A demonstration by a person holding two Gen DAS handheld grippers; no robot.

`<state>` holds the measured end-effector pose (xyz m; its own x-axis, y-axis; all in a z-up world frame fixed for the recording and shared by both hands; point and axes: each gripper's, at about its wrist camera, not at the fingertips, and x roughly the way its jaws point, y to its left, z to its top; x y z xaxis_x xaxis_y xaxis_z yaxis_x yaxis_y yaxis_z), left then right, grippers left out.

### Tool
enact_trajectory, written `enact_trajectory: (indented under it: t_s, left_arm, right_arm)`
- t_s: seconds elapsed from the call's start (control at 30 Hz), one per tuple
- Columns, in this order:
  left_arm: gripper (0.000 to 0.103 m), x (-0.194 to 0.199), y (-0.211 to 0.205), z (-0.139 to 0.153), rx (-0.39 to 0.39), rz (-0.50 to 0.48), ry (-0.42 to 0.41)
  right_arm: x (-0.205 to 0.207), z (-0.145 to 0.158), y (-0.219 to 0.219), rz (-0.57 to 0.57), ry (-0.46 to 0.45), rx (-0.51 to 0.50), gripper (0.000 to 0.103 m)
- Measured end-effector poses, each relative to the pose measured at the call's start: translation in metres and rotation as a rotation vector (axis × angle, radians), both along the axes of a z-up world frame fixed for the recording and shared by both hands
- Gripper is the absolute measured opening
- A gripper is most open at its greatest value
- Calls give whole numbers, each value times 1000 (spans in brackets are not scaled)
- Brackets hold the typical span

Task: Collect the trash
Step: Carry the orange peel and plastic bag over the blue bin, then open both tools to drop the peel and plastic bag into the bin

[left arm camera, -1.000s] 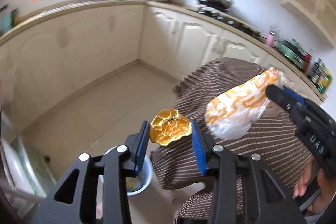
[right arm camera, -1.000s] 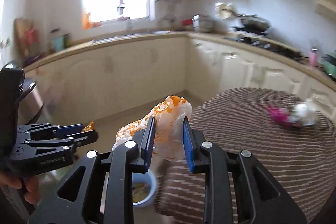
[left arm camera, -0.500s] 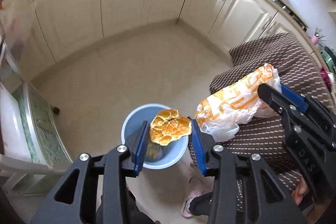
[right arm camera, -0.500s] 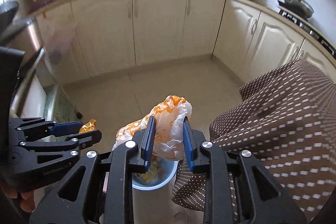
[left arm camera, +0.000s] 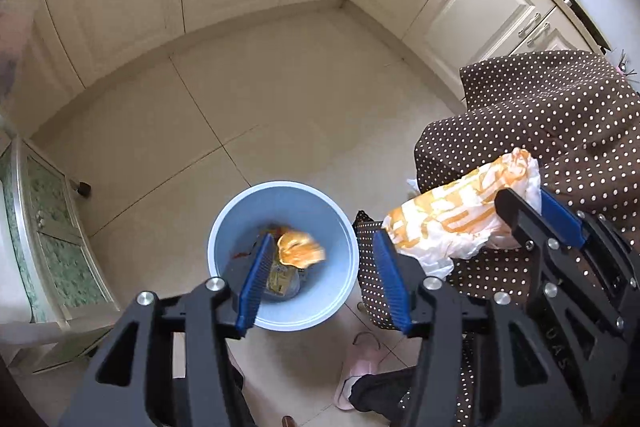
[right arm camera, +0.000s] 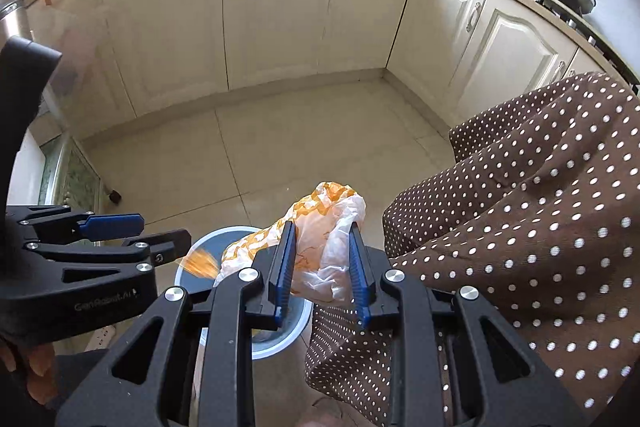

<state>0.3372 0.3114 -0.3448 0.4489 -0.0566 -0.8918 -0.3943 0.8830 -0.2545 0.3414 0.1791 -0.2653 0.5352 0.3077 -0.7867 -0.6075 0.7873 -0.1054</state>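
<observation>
Peel [left arm camera: 300, 253] drops into the bin [left arm camera: 224, 227] from spread, empty left tongs [left arm camera: 322, 281]; right tongs [right arm camera: 322, 269] beside the bin pinch a light, crumpled plastic bag [right arm camera: 320, 227] at its bunched middle.

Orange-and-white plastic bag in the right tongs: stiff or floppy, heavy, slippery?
Plastic bag looks floppy: crumpled film bulges around the right tongs and droops leftward. Probably light, since it holds shape unsupported. Glossy film may slip.
</observation>
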Motion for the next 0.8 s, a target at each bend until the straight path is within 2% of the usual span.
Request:
enact_trajectory:
  t_s: [0.3, 0.6, 0.8]
  left_arm:
    - [54, -14, 7, 2, -21, 45, -4]
    - [55, -21, 18, 6, -3, 82, -5]
    - [55, -24, 23, 19, 7, 114, -31]
  right_arm:
    - [9, -11, 13, 23, 31, -4, 24]
    - [9, -12, 38, 51, 61, 21, 25]
    - [16, -3, 43, 44, 56, 64, 36]
